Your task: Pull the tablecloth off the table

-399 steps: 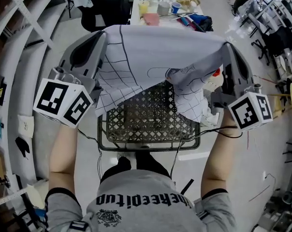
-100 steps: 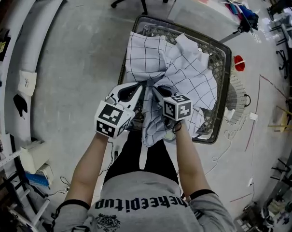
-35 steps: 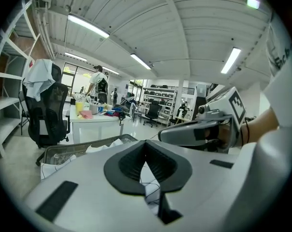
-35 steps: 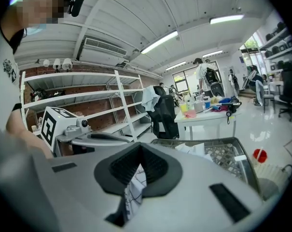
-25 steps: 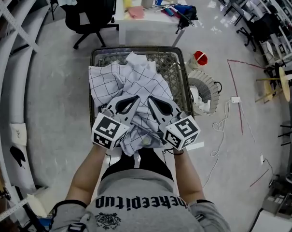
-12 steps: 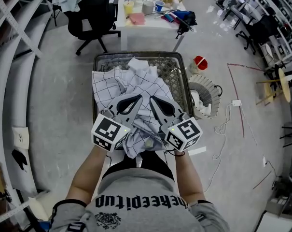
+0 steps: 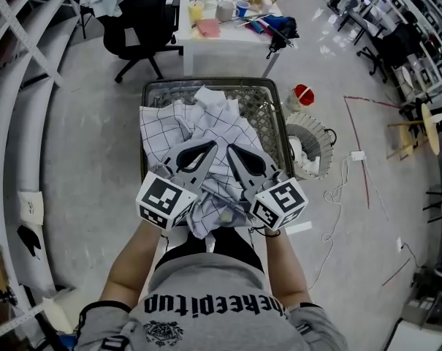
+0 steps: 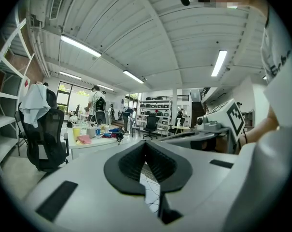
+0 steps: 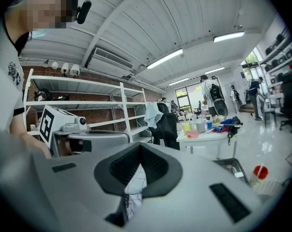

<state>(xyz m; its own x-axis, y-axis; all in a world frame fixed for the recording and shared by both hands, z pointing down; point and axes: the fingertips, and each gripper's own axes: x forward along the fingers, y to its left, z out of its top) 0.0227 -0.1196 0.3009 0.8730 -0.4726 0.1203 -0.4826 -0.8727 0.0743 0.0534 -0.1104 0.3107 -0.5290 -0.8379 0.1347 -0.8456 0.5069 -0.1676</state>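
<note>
- As it lies at the centre of the head view, the tablecloth (image 7: 178,123), white with a dark grid, is heaped and crumpled in a wire basket (image 7: 270,108) on the floor. It is off the table. One bunch of it spills over the basket's near edge toward the person.
- Left gripper (image 7: 206,148): left of centre in the head view, with its marker cube nearest the person. The jaws are closed together. In the left gripper view (image 8: 146,151) a strip of checked cloth is pinched in the slit between the black pads.
- Right gripper (image 7: 232,152): just beside the left one, right of centre. The jaws are likewise closed. In the right gripper view (image 9: 138,151) a fold of the same cloth is nipped between the pads and hangs down below them.
- Both grippers point away from the person, over the near part of the basket, and sit close side by side.
- Table (image 7: 228,41): white, at the upper middle of the frame beyond the basket. It is bare of cloth and carries cups and small coloured items.
- Office chair (image 7: 136,20): black, upper left, beside the table.
- Red object (image 7: 302,93): small, on the floor just right of the basket.
- Round white wire frame (image 7: 310,143): on the floor, touching or nearly touching the basket's right side.
- Person: forearms and a grey printed shirt fill the lower middle of the frame.
</note>
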